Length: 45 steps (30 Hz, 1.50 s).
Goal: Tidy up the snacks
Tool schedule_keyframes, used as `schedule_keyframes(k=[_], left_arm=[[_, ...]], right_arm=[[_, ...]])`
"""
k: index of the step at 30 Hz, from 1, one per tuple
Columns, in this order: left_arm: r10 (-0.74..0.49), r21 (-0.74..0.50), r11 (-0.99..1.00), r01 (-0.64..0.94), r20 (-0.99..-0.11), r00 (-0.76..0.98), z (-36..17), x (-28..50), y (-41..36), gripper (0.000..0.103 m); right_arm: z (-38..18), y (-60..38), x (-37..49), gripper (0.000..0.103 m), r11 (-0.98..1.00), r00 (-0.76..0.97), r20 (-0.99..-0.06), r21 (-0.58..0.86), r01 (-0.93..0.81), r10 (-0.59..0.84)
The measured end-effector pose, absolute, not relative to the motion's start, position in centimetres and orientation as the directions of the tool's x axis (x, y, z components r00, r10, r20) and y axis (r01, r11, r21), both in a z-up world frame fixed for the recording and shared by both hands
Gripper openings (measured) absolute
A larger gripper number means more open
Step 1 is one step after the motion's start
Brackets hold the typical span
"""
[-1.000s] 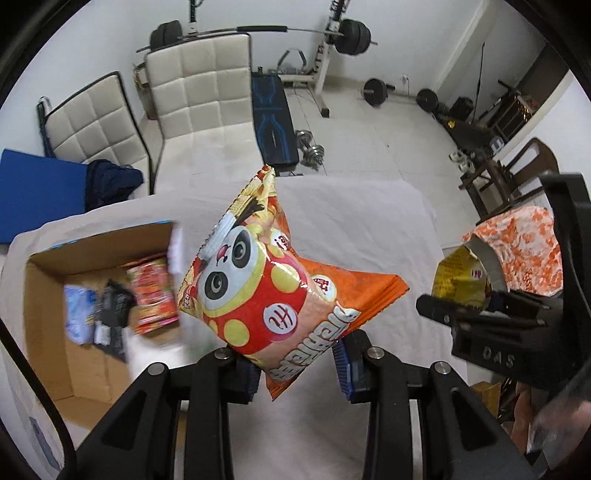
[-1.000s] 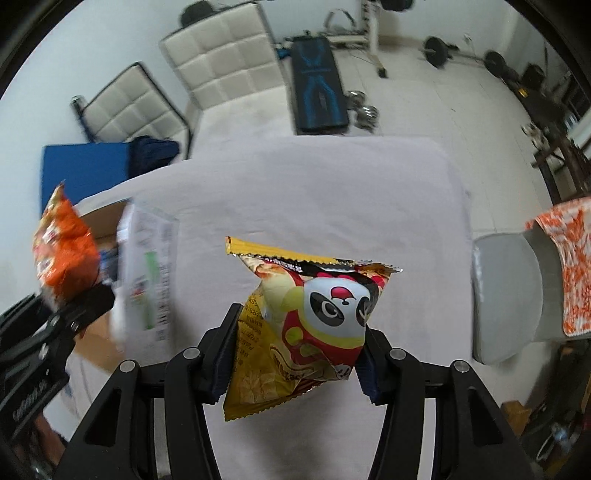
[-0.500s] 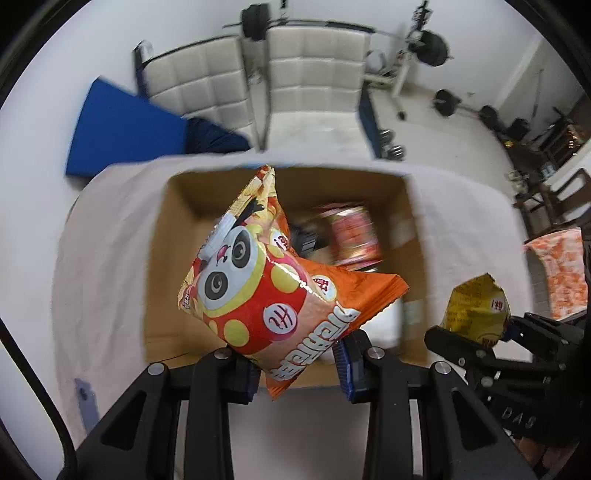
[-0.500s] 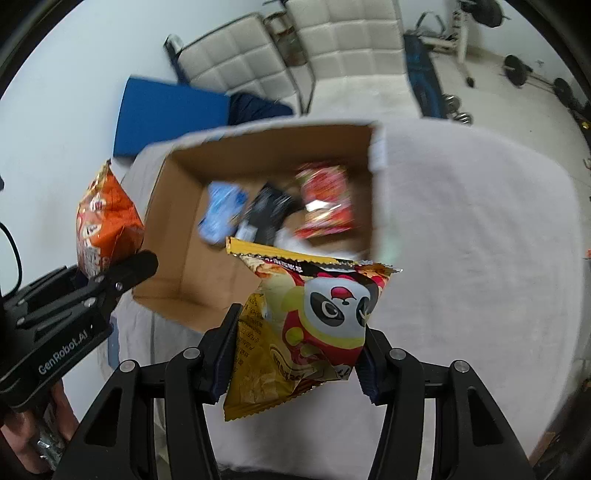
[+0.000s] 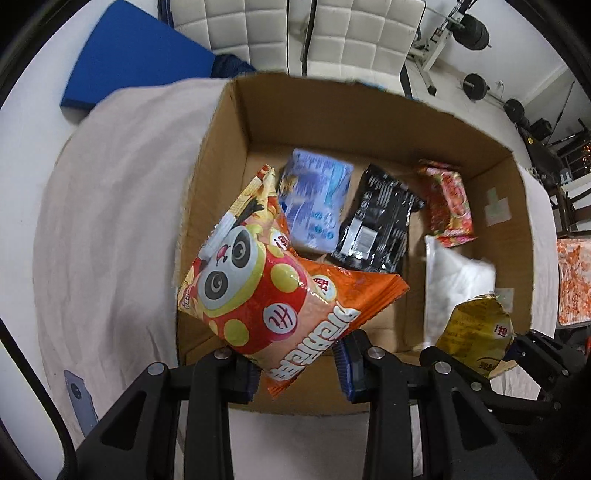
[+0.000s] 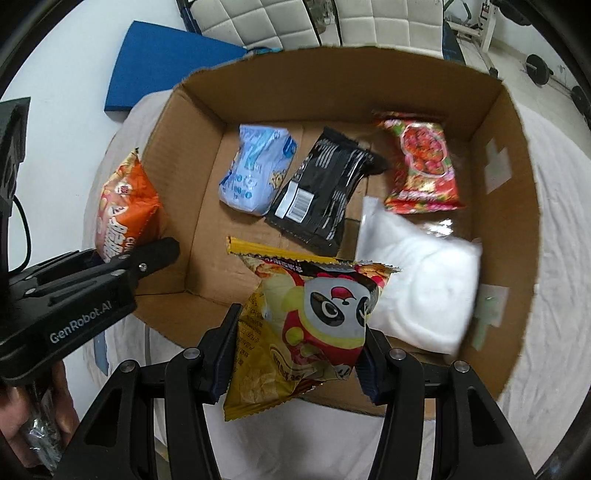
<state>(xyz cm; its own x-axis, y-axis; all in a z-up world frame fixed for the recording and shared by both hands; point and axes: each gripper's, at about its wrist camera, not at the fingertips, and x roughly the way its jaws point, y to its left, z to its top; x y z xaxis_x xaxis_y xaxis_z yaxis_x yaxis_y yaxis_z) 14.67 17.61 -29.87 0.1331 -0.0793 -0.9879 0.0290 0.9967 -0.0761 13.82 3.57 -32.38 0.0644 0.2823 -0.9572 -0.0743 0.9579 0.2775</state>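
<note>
My left gripper [image 5: 299, 363] has its jaws clamped on the orange panda snack bag [image 5: 273, 295], held over the near left corner of the open cardboard box [image 5: 332, 110]. My right gripper [image 6: 295, 354] pinches the yellow panda snack bag [image 6: 306, 328] above the box's near edge. Inside lie blue, black, red and white packets. The box sits on a white-clothed tabletop [image 5: 110, 206]; white padded chairs [image 5: 351, 33] and gym weights [image 5: 474, 31] stand behind.

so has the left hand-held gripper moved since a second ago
Yes. The left hand-held gripper, gripping the orange panda bag, moved left from bare tablecloth to over the cardboard box.
</note>
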Motion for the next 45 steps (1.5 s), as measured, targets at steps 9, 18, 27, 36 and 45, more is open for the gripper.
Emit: schedule_keyframes(k=[9, 18, 27, 36, 45], left_arm=[[-0.107, -0.103, 0.993, 0.055, -0.991, 0.082, -32.7, 15.0, 17.3, 0.033], [-0.078, -0.074, 0.996, 0.055, -0.995, 0.070, -32.3, 14.4, 17.2, 0.038], [-0.083, -0.077, 0.996, 0.052, -0.987, 0.134, -29.5, 13.7, 16.9, 0.046], [-0.084, -0.074, 0.996, 0.051, -0.965, 0.249, -23.8, 11.5, 16.1, 0.046], [-0.091, -0.079, 0.996, 0.046, -0.909, 0.406, -14.4, 7.1, 14.8, 0.092]], right_arm=[[-34.6, 4.3, 13.7, 0.058, 0.959, 0.024, -0.960, 0.276, -0.059, 0.277], [-33.7, 4.0, 13.4, 0.072, 0.963, 0.036, -0.963, 0.263, -0.057, 0.265], [-30.1, 1.6, 12.5, 0.081, 0.974, 0.090, -0.970, 0.223, -0.031, 0.225], [-24.0, -1.9, 10.1, 0.081, 0.983, 0.165, -0.970, 0.182, 0.001, 0.179], [-13.9, -4.0, 5.4, 0.103, 0.988, 0.295, -0.944, 0.156, -0.002, 0.150]])
